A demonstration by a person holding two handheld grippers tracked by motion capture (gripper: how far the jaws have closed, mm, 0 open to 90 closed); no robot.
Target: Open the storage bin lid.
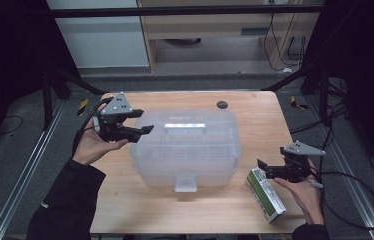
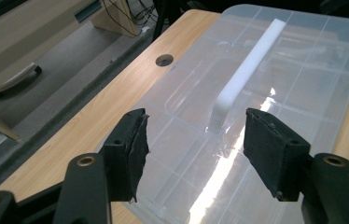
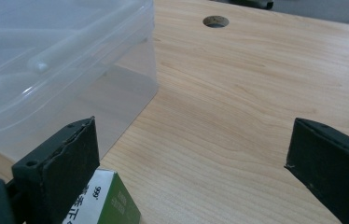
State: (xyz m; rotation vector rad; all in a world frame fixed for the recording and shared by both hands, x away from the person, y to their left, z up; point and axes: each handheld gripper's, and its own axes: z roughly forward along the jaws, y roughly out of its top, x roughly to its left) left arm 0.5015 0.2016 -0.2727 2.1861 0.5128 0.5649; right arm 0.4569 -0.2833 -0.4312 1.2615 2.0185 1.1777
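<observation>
You are at a wooden table (image 1: 140,210) with 1 gripper in each hand.

A big clear plastic box (image 1: 185,147) sits in the middle of the table. Its lid is on. A white handle (image 1: 185,126) lies flat along the top of the lid. A small white latch (image 1: 185,182) sticks out at the front edge, on your side.

Your left gripper (image 1: 145,122) is up at the left end of the box, near the far corner. It hangs in the air just over that end of the lid. Its jaws are spread apart and hold nothing. In the left gripper view, the pads (image 2: 128,151) stand on each side of the near end of the white handle (image 2: 252,70), but they do not touch it. The clear lid (image 2: 303,88) is right under them.

Your right gripper (image 1: 265,167) is low at the front right of the table. Its jaws are spread wide and hold nothing. A small green and white carton (image 1: 265,195) lies flat on the table right there, just past the right front corner of the box. In the right gripper view, 1 corner of the carton (image 3: 105,203) sits just under the left pad (image 3: 63,163). I cannot tell if they touch. The other pad is over bare wood.

A round hole (image 1: 221,104) is in the table at the far side, behind the box.
</observation>
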